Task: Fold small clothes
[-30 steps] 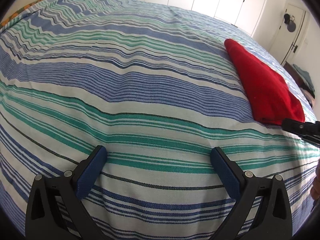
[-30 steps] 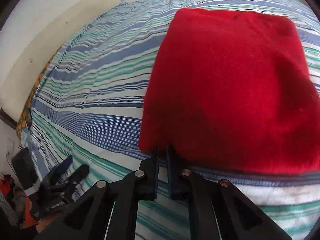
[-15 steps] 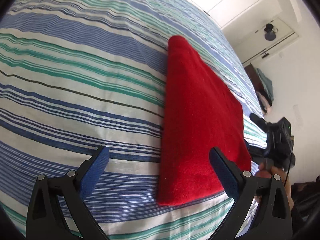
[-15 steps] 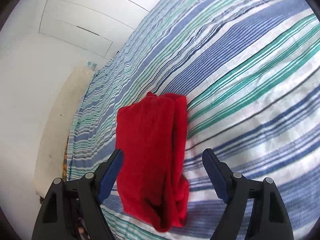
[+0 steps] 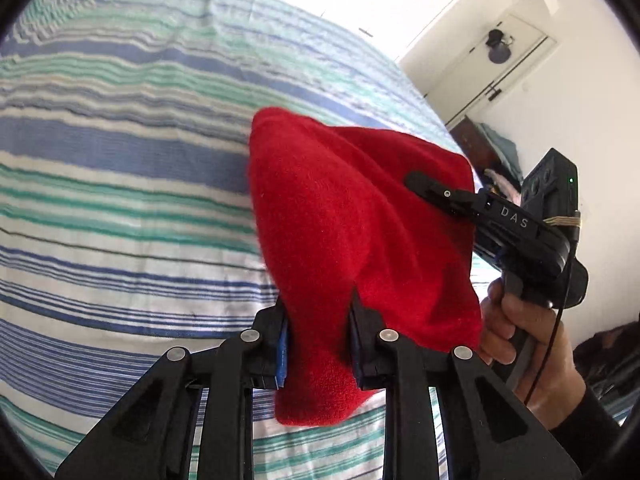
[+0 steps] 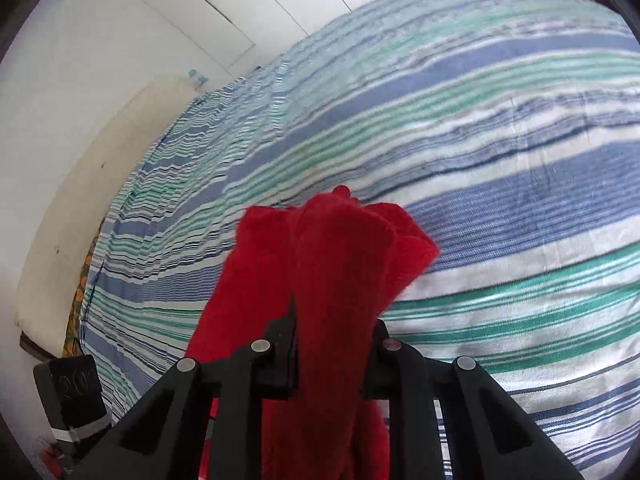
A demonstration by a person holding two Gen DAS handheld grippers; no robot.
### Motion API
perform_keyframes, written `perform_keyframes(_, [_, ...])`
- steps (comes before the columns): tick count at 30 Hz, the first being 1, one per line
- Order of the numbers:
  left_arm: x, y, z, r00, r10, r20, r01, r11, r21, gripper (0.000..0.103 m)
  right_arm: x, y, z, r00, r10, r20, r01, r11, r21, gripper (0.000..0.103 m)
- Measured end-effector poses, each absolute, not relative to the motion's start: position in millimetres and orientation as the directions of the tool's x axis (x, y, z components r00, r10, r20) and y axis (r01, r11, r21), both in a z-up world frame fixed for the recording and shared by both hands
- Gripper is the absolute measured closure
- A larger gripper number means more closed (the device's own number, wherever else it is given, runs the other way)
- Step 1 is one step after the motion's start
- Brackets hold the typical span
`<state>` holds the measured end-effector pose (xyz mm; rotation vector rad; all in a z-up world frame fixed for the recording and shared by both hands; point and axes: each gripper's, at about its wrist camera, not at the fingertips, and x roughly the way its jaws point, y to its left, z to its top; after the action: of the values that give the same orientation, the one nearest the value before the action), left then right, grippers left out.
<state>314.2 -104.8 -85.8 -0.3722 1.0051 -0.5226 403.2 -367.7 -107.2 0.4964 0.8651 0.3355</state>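
Observation:
A folded red fleece garment (image 5: pixel 340 216) hangs above the blue, green and white striped bedspread (image 5: pixel 120 168). My left gripper (image 5: pixel 318 320) is shut on its near edge, with cloth bunched between the jaws. My right gripper (image 5: pixel 424 184) comes in from the right in the left wrist view and is closed on the garment's far side. In the right wrist view the right gripper (image 6: pixel 332 332) is shut on a thick fold of the red garment (image 6: pixel 336 248), which is lifted off the bedspread (image 6: pixel 500 200).
White wardrobe doors (image 6: pixel 192 8) stand behind the bed. A door with a hook (image 5: pixel 498 46) and a dark dresser with clothes (image 5: pixel 492 152) are at the right. The person's hand (image 5: pixel 528 344) holds the right gripper's handle. The left gripper's body (image 6: pixel 74 392) shows at lower left.
Both grippers were open half a second ago with the garment lying flat on the bed. Both have closed on it and lifted it off the bedspread.

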Motion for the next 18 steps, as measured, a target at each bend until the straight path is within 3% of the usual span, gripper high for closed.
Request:
perform_keyframes(6, [289.1, -88.4, -21.2, 0.504, -0.592, -0.629, 0.296, 0.802, -0.518, 0.079, 385.0, -358.0, -21.7, 0.667, 0.548, -0.505, -0.215, 0.790, 0.574, 0.082])
perform_keyframes(8, [290.1, -92.2, -30.6, 0.488, -0.571, -0.660, 0.271, 0.818, -0.508, 0.064, 383.7, -354.7, -8.8, 0.661, 0.557, -0.503, -0.225, 0.786, 0.575, 0.082])
perform_keyframes(10, [297.7, -98.9, -59.6, 0.468, -0.491, -0.735, 0.210, 0.869, -0.447, 0.022, 383.7, -357.0, -11.2, 0.659, 0.536, -0.528, -0.200, 0.801, 0.565, 0.080])
perform_keyframes(11, [296.3, -99.7, -74.4, 0.474, -0.431, -0.767, 0.187, 0.901, -0.391, 0.021, 385.9, -360.0, -20.0, 0.650, 0.516, -0.557, -0.167, 0.813, 0.558, 0.071])
perform_keyframes(12, [292.4, -99.7, -86.7, 0.477, -0.363, -0.800, 0.168, 0.932, -0.322, 0.025, 387.8, -366.2, -32.0, 0.639, 0.473, -0.606, -0.113, 0.837, 0.535, 0.049])
perform_keyframes(14, [273.5, -95.0, -99.7, 0.469, -0.258, -0.845, 0.152, 0.966, -0.211, 0.026, 380.9, -385.0, -55.5, 0.629, 0.329, -0.705, 0.020, 0.899, 0.438, 0.019])
perform_keyframes(17, [228.2, -83.7, -89.7, 0.544, -0.172, -0.821, 0.171, 0.981, -0.092, 0.020, 340.3, -411.6, -62.6, 0.636, 0.143, -0.758, 0.112, 0.955, 0.274, 0.019])
perform_keyframes(18, [212.3, -82.2, -83.0, 0.574, -0.122, -0.810, 0.166, 0.986, -0.030, 0.012, 322.8, -415.5, -60.9, 0.636, 0.094, -0.766, 0.120, 0.969, 0.218, 0.017])
